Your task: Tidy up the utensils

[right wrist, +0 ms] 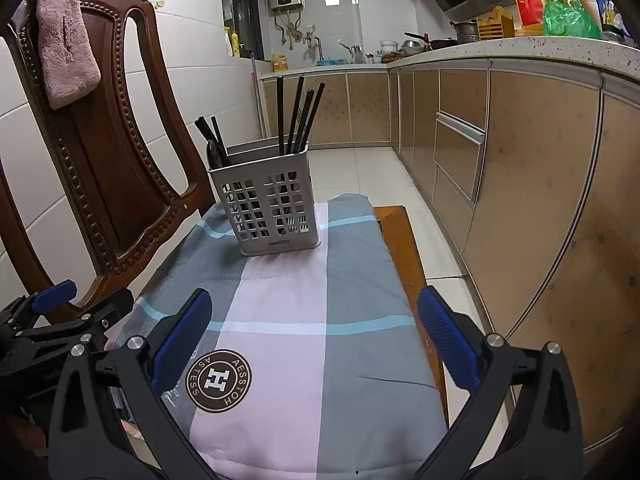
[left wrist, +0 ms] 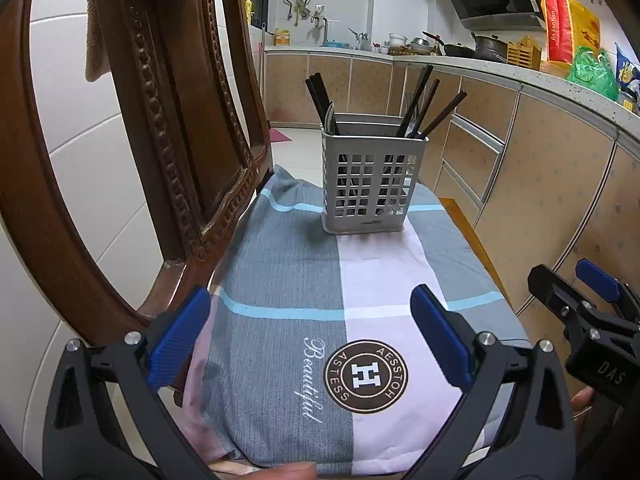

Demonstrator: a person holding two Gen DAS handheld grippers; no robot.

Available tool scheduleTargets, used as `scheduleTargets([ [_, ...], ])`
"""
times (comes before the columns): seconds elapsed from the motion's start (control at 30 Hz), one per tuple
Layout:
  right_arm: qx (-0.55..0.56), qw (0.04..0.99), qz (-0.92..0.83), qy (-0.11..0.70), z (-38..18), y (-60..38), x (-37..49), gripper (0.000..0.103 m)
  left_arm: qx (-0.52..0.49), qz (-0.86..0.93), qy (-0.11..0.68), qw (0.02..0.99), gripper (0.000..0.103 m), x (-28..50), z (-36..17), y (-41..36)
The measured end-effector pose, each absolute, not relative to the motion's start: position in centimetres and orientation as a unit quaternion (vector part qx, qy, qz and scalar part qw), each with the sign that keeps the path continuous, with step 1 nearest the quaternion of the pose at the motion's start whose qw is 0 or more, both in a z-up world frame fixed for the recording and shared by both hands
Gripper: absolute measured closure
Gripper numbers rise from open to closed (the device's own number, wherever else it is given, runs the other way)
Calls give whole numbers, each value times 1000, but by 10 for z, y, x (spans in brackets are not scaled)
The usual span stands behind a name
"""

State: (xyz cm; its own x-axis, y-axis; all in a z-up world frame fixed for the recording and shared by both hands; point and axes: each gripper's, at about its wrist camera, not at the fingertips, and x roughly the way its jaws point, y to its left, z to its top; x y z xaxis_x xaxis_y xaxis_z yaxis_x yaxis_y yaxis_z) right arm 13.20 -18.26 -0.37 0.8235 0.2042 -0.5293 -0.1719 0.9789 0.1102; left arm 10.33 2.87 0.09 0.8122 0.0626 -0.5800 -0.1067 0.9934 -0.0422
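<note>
A grey slotted utensil holder (left wrist: pixel 370 184) stands upright at the far end of a chair seat covered by a grey, pink and blue cloth (left wrist: pixel 288 280). Several dark chopsticks (left wrist: pixel 430 104) and a spoon (left wrist: pixel 330 118) stand in it. It also shows in the right wrist view (right wrist: pixel 272 204), with chopsticks (right wrist: pixel 300 116). My left gripper (left wrist: pixel 310 320) is open and empty, low over the near end of the cloth. My right gripper (right wrist: pixel 314 324) is open and empty beside it, also seen in the left wrist view (left wrist: pixel 576 288). The left gripper shows at the right wrist view's left edge (right wrist: pixel 68 300).
The carved wooden chair back (right wrist: pixel 100 152) rises at the left with a pink towel (right wrist: pixel 64 40) hung on it. Kitchen cabinets (right wrist: pixel 520 184) and a cluttered counter (left wrist: pixel 500 60) run along the right. Bare seat wood (right wrist: pixel 404 248) shows right of the cloth.
</note>
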Motion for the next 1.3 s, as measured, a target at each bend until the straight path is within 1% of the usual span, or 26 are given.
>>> scheduleTargets([
  [1.3,22,955,99,277,-5,-180,129,3,-41,39,305,951,4,101,0,29],
])
